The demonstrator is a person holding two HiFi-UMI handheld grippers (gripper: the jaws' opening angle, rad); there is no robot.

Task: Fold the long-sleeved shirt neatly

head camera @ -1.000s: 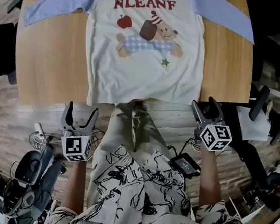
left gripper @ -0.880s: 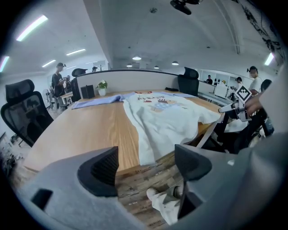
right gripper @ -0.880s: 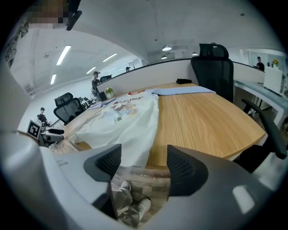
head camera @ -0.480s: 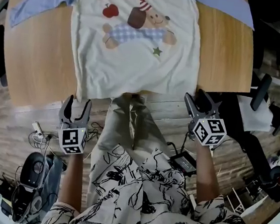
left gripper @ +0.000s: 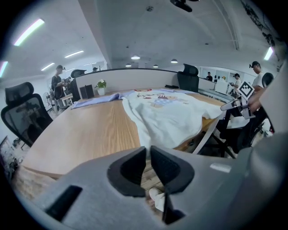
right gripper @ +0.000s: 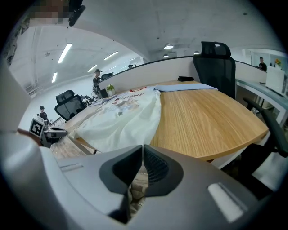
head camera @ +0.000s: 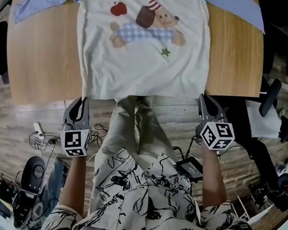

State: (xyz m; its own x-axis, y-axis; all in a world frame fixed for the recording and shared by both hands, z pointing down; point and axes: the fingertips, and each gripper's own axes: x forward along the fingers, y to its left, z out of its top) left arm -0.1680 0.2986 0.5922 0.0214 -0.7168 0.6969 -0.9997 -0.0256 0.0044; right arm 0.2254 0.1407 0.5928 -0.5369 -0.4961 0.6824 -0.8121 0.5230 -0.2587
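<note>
A cream long-sleeved shirt (head camera: pixel 140 59) with a bear print and blue sleeves lies flat, front up, on the wooden table (head camera: pixel 41 63). Its hem hangs slightly over the near edge. My left gripper (head camera: pixel 81 101) sits at the hem's left corner. Its jaws have just been closing and now pinch the white cloth (left gripper: pixel 166 112) at their tips (left gripper: pixel 147 150). My right gripper (head camera: pixel 204 98) is at the hem's right corner. Its jaws have also just been closing, and the shirt's edge (right gripper: pixel 121 121) runs into the shut tips (right gripper: pixel 143 148).
A low partition (left gripper: pixel 135 78) runs along the table's far side. Black office chairs (right gripper: pixel 218 58) (left gripper: pixel 27 112) stand around it, with one chair arm (head camera: pixel 268 101) by the right gripper. Cables and devices (head camera: pixel 42 136) lie on the floor at the near left. People stand in the background.
Both grippers went from wide open to shut. They also moved forward and down onto the shirt's two hem corners at the table's near edge.
</note>
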